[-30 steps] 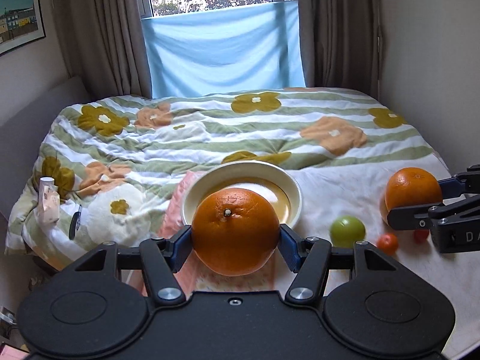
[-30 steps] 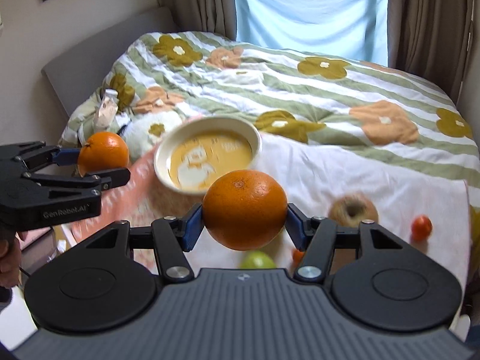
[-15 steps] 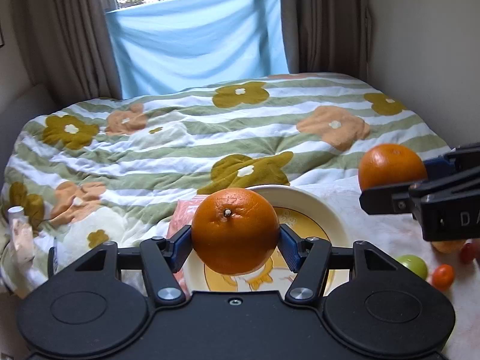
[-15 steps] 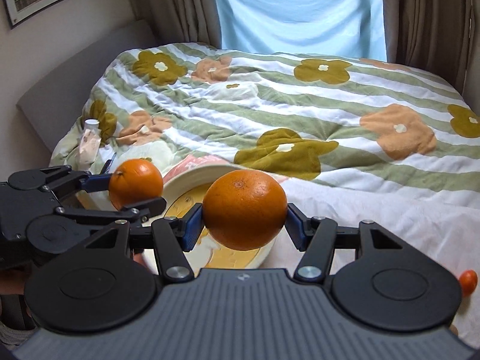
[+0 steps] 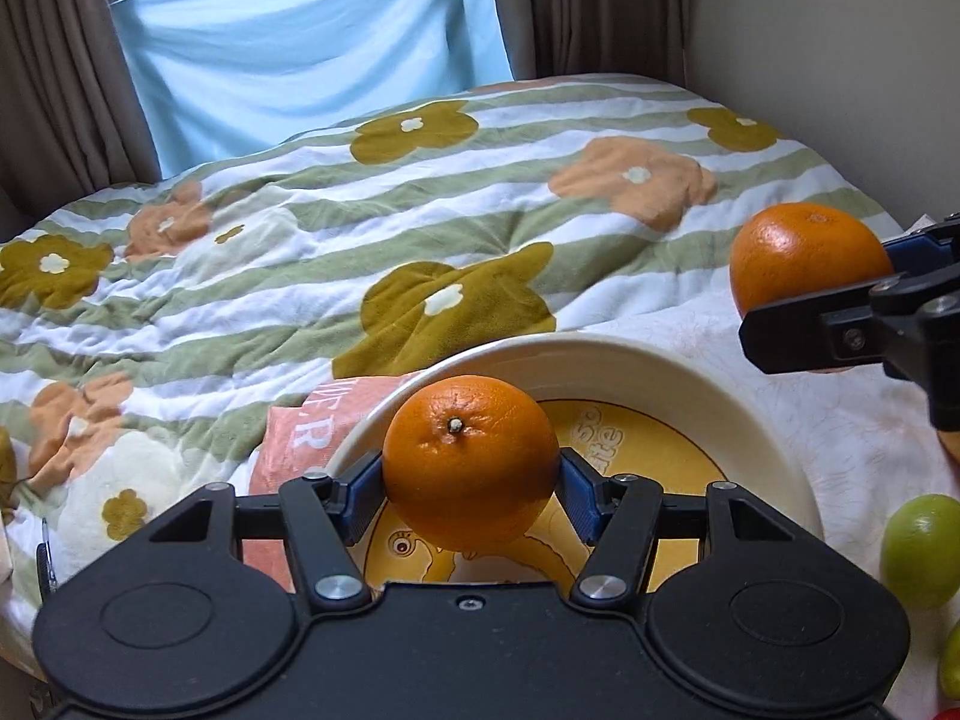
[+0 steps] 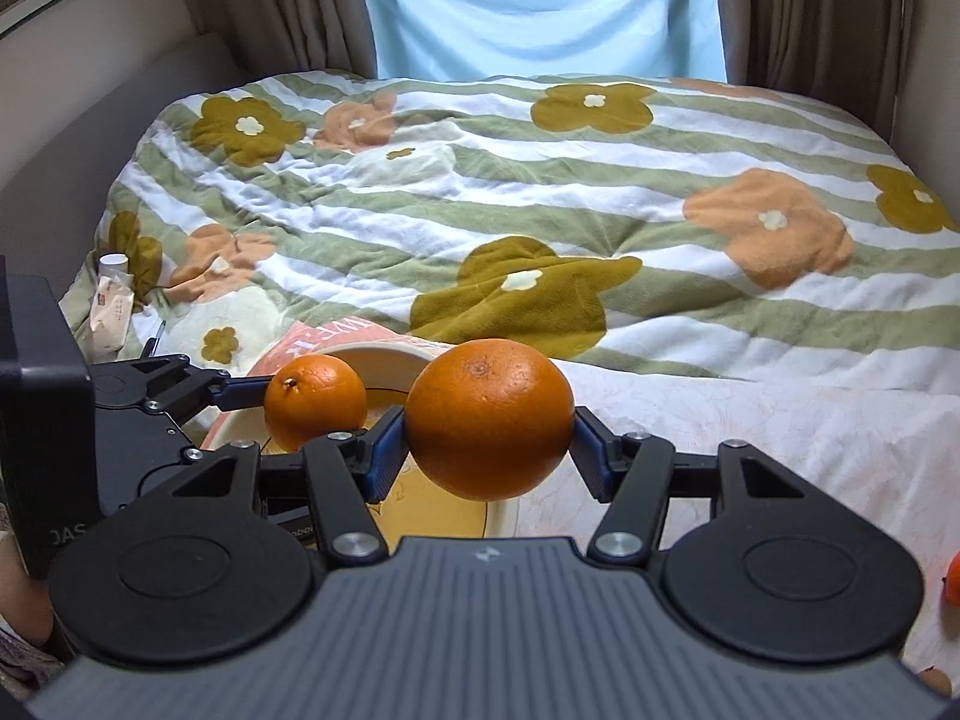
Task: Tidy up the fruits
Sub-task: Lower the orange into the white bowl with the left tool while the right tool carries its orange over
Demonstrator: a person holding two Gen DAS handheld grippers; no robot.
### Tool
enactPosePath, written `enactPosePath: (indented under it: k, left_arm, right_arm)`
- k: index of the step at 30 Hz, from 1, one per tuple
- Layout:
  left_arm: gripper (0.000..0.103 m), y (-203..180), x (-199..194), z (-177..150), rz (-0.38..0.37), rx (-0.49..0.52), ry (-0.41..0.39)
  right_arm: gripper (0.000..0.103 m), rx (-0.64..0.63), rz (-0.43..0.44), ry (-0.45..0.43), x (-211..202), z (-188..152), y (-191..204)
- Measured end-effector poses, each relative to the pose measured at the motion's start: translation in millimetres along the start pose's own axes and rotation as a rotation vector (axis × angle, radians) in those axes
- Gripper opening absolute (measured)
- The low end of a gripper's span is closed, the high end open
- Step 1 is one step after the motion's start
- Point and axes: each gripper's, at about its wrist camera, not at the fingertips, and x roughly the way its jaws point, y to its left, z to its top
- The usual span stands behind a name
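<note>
Both sets of jaws are clamped on fruit, one orange each. Our left gripper (image 5: 471, 495) has its blue pads pressed on either side of the smaller orange (image 5: 471, 461), stem end facing the camera. We see that orange hanging over the near left part of the bowl (image 5: 708, 372), above the yellow cartoon print inside; it doesn't touch the bowl. In the right wrist view the same gripper (image 6: 288, 396) comes in from the left with its fruit over the bowl's rim.

Left of the bowl, a pink printed cloth (image 5: 300, 438) sticks out from under it, lying on the floral striped quilt (image 5: 360, 210). At the far left edge of the quilt, in the right wrist view, a small white bottle (image 6: 114, 267) and a crumpled packet (image 6: 111, 315) lie together.

Our right gripper (image 6: 489, 441) holds the larger orange (image 6: 489, 417) between its pads, over the bowl's right edge in its own view. From the left wrist camera, that gripper (image 5: 840, 276) and orange sit beyond the bowl's far right rim, clear of it.

Right of the bowl, on the white cloth (image 5: 852, 438), we have a green fruit (image 5: 921, 549) lying just beside the rim. A small red-orange fruit (image 6: 951, 579) is cut off at the right edge of the right wrist view; we can't tell what kind it is.
</note>
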Motion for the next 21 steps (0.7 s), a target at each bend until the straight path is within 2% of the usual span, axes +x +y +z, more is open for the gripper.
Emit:
enactPosePath:
  k: [5,8,15,21]
  left_arm:
    - [0.068,-2,6,1,-0.001,0.030,-0.009]
    - [0.097,-2,-4,0,0.001,0.054,-0.051]
    - [0.099,9,-31,-18,-0.010,0.027,-0.027]
    - [0.099,18,-53,-33,-0.016,-0.025,-0.014]
  right_arm:
    - [0.073,0.007,-0.012,0.006,2,0,-1]
    - [0.073,0.005,-0.012,0.003,-1,1,-1]
    - [0.073,-0.026,0.006,0.010,-3,0,6]
    - [0.073,-0.104,0.037,0.048,14,-7,24]
